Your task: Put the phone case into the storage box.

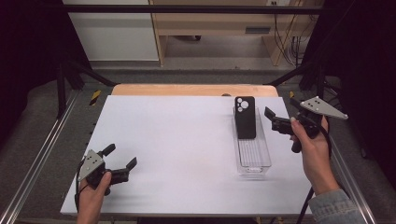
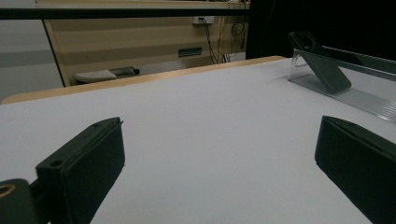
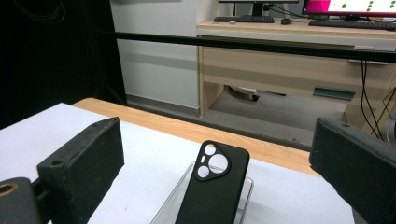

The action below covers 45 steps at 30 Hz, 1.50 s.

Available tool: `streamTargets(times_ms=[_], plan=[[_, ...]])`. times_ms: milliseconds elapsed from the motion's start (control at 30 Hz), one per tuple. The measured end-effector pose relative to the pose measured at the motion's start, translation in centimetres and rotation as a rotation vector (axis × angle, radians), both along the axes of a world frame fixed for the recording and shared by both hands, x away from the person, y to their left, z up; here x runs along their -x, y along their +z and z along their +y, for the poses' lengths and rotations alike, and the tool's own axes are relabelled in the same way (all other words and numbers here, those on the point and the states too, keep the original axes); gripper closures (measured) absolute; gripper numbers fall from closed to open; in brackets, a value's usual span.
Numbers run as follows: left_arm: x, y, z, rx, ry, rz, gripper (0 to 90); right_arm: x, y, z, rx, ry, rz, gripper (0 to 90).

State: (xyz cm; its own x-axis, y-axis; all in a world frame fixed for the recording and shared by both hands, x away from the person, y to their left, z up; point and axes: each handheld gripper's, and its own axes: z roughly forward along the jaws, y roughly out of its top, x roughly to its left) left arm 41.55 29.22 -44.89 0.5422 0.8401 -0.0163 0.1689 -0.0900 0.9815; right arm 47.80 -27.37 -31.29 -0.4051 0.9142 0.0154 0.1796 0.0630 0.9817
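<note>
A black phone case with round camera holes leans face-down on the far end of a clear plastic tray at the right of the white table top. My right gripper hangs open just right of the case, its jaws pointing at it. In the right gripper view the case stands between and beyond the wide-apart jaws. My left gripper rests open near the front left corner, holding nothing. The left gripper view has the case and tray far off to the right.
A wooden strip borders the table's far edge. Metal rails run along the left side, and a black frame bar crosses overhead at the back. A desk with screens stands beyond the table.
</note>
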Motion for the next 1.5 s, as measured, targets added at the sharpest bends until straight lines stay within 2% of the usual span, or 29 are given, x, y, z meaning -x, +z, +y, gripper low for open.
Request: streamTargets(times_ms=[400, 833, 1133, 1500], plan=[[0.5, 0.0, -0.2, -0.006, -0.005, 0.004, 1.6, 1.3, -0.7, -0.9, 0.001, 0.014, -0.005, 3.5], [0.5, 0.0, 0.1, 0.000, 0.002, 0.001, 1.6, 2.6, -2.1, -2.0, -0.022, 0.010, -0.014, 3.5], [0.5, 0.0, 0.2, 0.001, 0.001, 0.002, 1.5, 3.1, -2.6, -2.3, -0.022, 0.012, 0.003, 3.5], [0.5, 0.0, 0.2, -0.002, -0.005, 0.001, 1.6, 4.1, -3.2, -2.7, -0.030, 0.013, -0.016, 3.5]])
